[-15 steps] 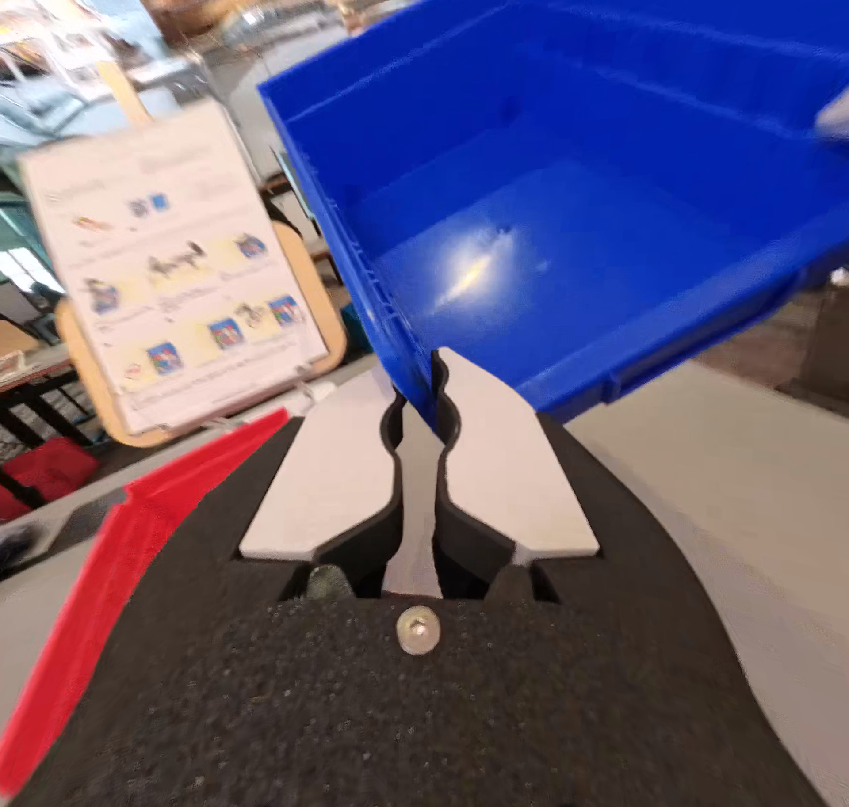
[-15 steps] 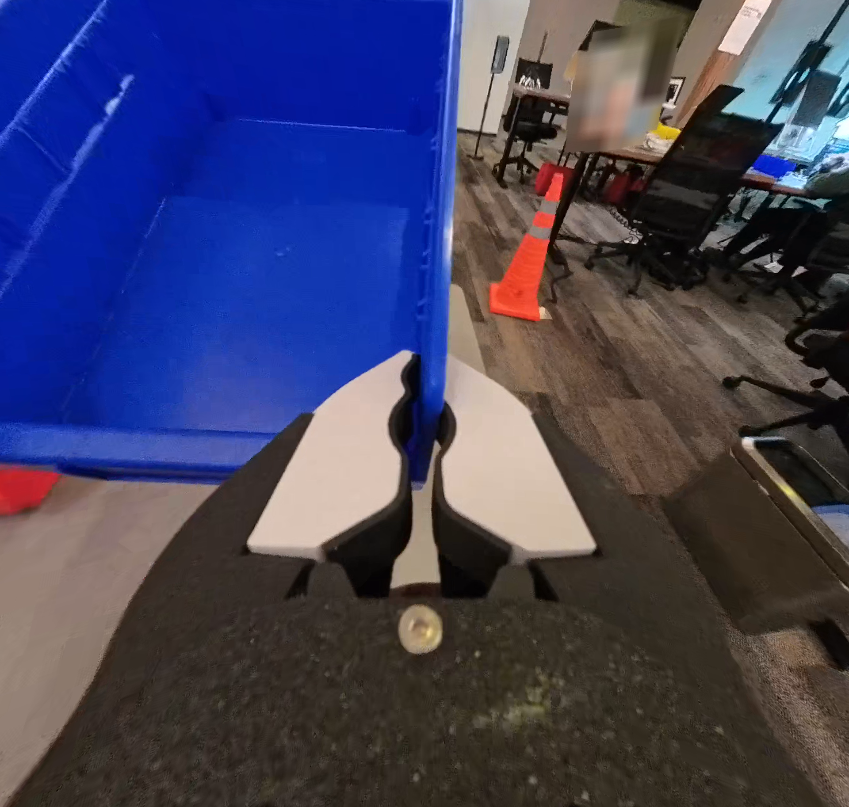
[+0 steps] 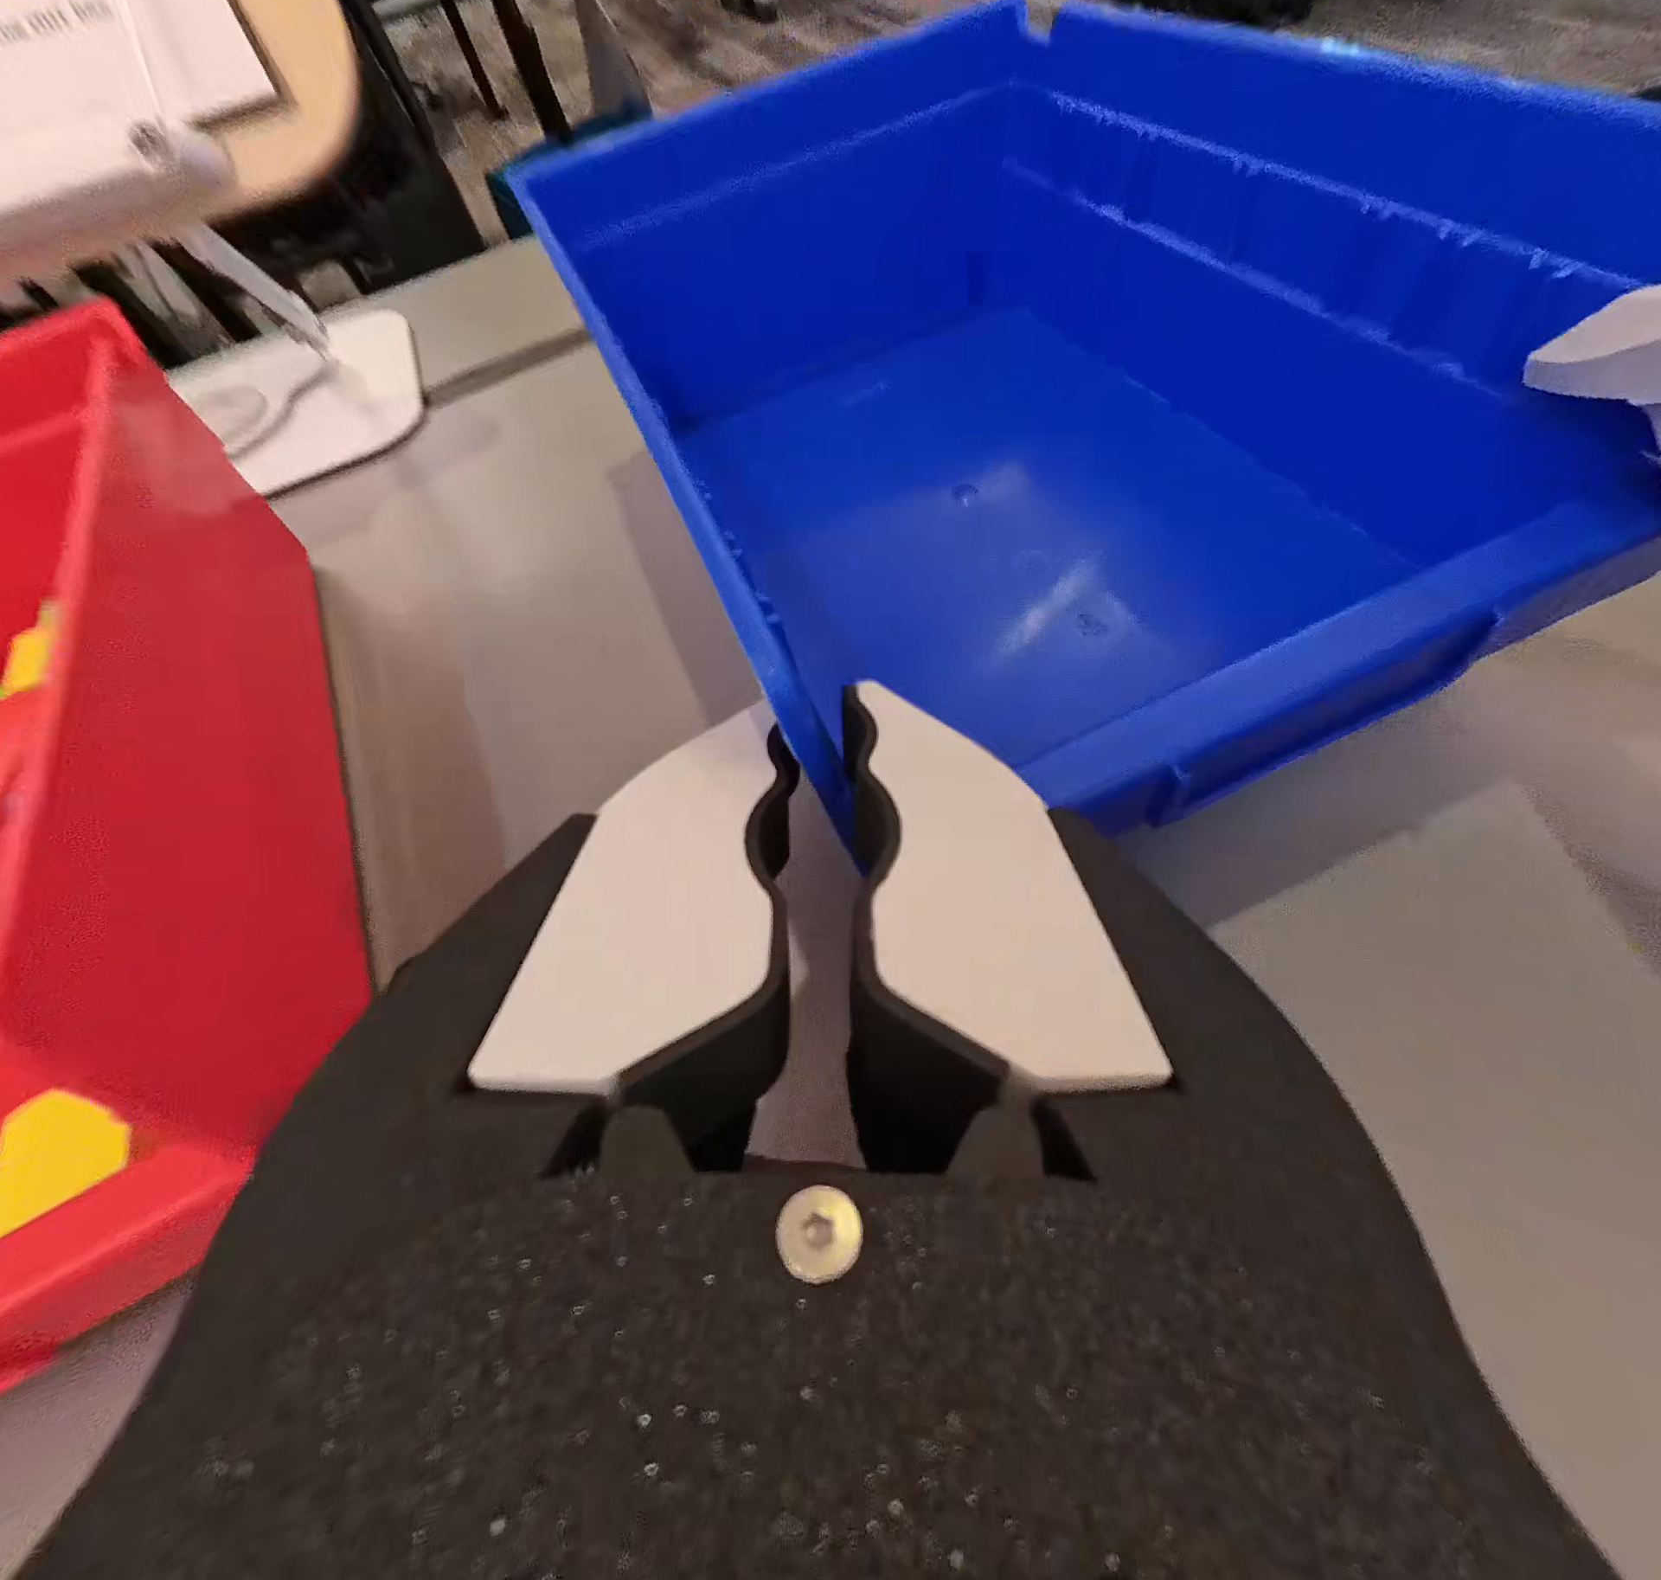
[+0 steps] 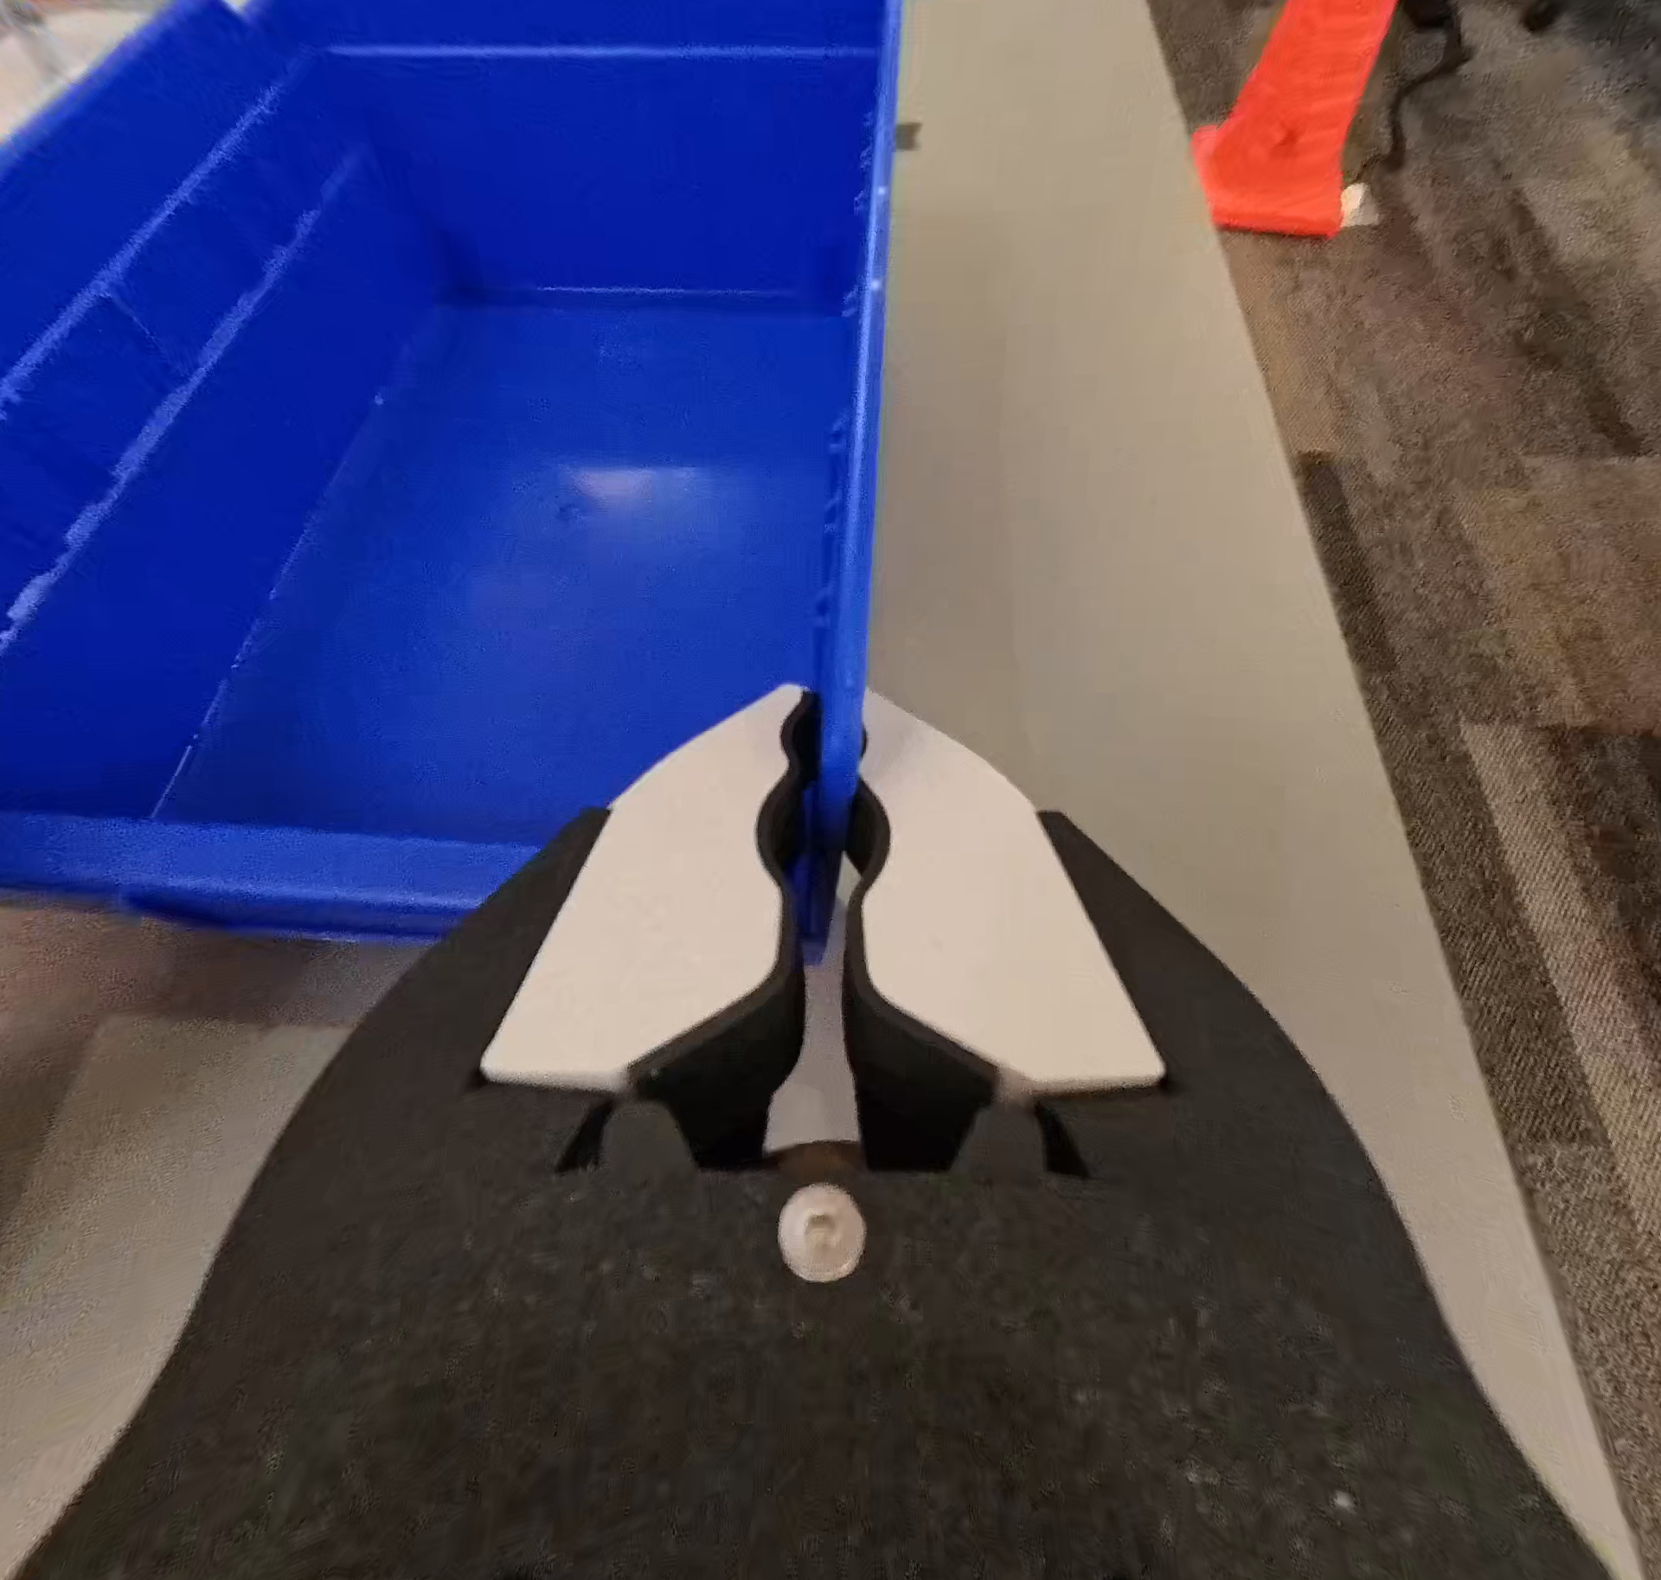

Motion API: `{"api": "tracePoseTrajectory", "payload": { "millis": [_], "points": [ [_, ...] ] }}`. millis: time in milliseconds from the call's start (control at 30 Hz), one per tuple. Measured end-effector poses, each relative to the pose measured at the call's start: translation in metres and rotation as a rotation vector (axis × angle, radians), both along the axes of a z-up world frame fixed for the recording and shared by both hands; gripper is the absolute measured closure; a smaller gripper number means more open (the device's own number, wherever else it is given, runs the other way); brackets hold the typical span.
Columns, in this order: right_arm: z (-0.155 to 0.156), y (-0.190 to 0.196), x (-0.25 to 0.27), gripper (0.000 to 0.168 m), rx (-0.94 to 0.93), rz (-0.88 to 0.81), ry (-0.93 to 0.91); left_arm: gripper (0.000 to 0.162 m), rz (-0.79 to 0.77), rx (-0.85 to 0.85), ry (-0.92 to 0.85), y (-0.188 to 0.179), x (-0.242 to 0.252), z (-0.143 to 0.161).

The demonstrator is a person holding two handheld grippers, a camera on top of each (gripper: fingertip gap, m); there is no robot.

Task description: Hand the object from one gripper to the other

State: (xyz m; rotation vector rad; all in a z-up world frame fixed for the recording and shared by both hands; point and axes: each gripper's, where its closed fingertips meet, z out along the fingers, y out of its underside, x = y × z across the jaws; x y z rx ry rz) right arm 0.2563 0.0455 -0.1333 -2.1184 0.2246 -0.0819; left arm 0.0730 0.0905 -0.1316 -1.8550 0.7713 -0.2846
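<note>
Grey, matte tabletop (image 4: 1079,458) runs under a blue plastic bin (image 4: 539,503), beyond whose far edge lies wood-grain flooring and patterned carpet. An orange traffic cone (image 4: 1303,98) stands on the floor. The bin is a glossy, open, rectangular tub with ribbed walls and a bare bottom. The left gripper (image 3: 816,728), with pale wavy-edged fingers on a speckled black body, pinches the bin's left wall near its front corner. The right gripper (image 4: 836,710) pinches the opposite wall; one of its fingers (image 3: 1600,355) shows at the edge of the left wrist view. A red bin (image 3: 162,728) holding yellow pieces sits left of the blue one, near a white stand base (image 3: 341,404).
</note>
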Motion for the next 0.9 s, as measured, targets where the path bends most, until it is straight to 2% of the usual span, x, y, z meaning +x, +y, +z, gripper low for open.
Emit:
{"api": "tracePoseTrajectory", "payload": {
  "millis": [67, 267, 333, 367, 400, 500, 600, 700, 800, 867, 900],
  "points": [
    [-0.008, 0.0, 0.005, 0.164, -0.001, -0.028, -0.043, 0.152, -0.024, -0.005, -0.026, 0.001, 0.004, -0.006],
    [-0.007, -0.001, 0.009, 0.165, 0.02, -0.057, -0.01, 0.147, -0.114, -0.05, -0.026, -0.005, 0.009, -0.007],
    [-0.002, -0.004, 0.015, 0.161, 0.017, -0.081, -0.024, 0.138, -0.199, -0.103, 0.005, -0.02, 0.007, -0.006],
    [0.01, -0.008, 0.019, 0.149, 0.047, -0.086, -0.065, 0.118, -0.211, -0.102, 0.008, -0.026, -0.002, 0.003],
    [0.029, -0.012, 0.023, 0.135, 0.103, -0.093, -0.106, 0.105, -0.221, -0.067, -0.006, -0.03, -0.017, 0.019],
    [0.094, -0.027, 0.02, 0.131, 0.293, -0.079, -0.154, 0.107, -0.228, 0.031, -0.054, -0.031, -0.083, 0.073],
    [0.133, -0.023, -0.024, 0.127, 0.329, 0.064, -0.198, 0.104, -0.088, 0.063, -0.017, -0.004, -0.179, 0.097],
    [0.139, 0.003, -0.097, 0.12, 0.282, 0.236, -0.228, 0.102, 0.13, 0.075, 0.015, 0.032, -0.273, 0.086],
    [0.113, 0.039, -0.196, 0.116, 0.268, 0.421, -0.1, 0.098, 0.257, -0.03, -0.027, 0.052, -0.32, 0.049],
    [0.081, 0.057, -0.254, 0.105, 0.22, 0.473, 0.021, 0.098, 0.272, -0.088, -0.069, 0.06, -0.325, 0.027],
    [0.063, 0.064, -0.272, 0.107, 0.195, 0.452, 0.055, 0.1, 0.258, -0.12, -0.076, 0.063, -0.322, 0.018]
  ]
}}
